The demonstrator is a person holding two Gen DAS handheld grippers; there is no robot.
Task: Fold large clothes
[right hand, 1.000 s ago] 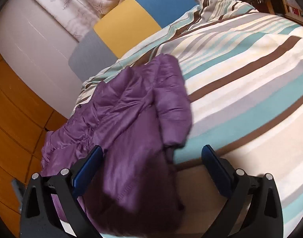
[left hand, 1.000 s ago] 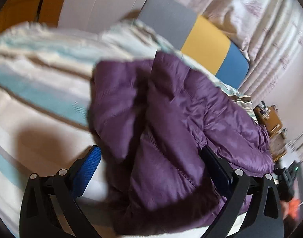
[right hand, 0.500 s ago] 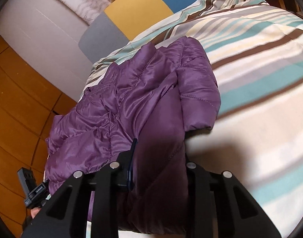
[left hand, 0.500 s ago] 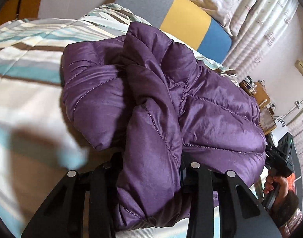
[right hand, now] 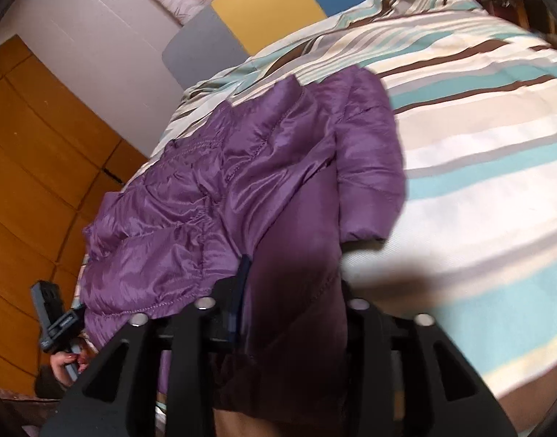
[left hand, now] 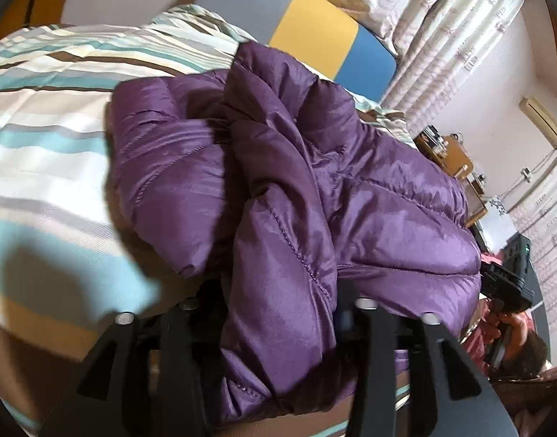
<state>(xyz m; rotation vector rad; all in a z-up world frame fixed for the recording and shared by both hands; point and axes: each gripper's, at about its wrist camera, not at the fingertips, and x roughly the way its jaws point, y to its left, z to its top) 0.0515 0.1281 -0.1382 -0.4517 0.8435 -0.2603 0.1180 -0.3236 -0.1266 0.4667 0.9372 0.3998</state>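
A purple quilted jacket point(left hand: 369, 189) lies bunched on a striped duvet point(left hand: 41, 145). In the left wrist view, a thick fold of it fills the gap of my left gripper point(left hand: 280, 291). The jaws are opening, but the pads still press on the fabric. In the right wrist view the jacket point(right hand: 278, 153) spreads away to the left, with a sleeve cuff point(right hand: 365, 218) hanging right. My right gripper point(right hand: 293, 284) holds a dark fold of its near edge, and its jaws are also opening. Both fingertips of each gripper are mostly buried in fabric.
The striped duvet point(right hand: 478, 145) covers the bed. A grey, yellow and blue headboard point(left hand: 314, 29) and patterned curtains point(left hand: 442, 36) stand behind. Wooden wardrobe doors point(right hand: 30, 145) rise at left. A wooden bedside cabinet point(left hand: 446, 153) stands at right. A person's hand point(right hand: 65, 364) grips a black handle.
Both grippers went from wide open over the jacket's near edge to shut on folds of it. They then moved across the bed with the fabric, which now lies more bunched.
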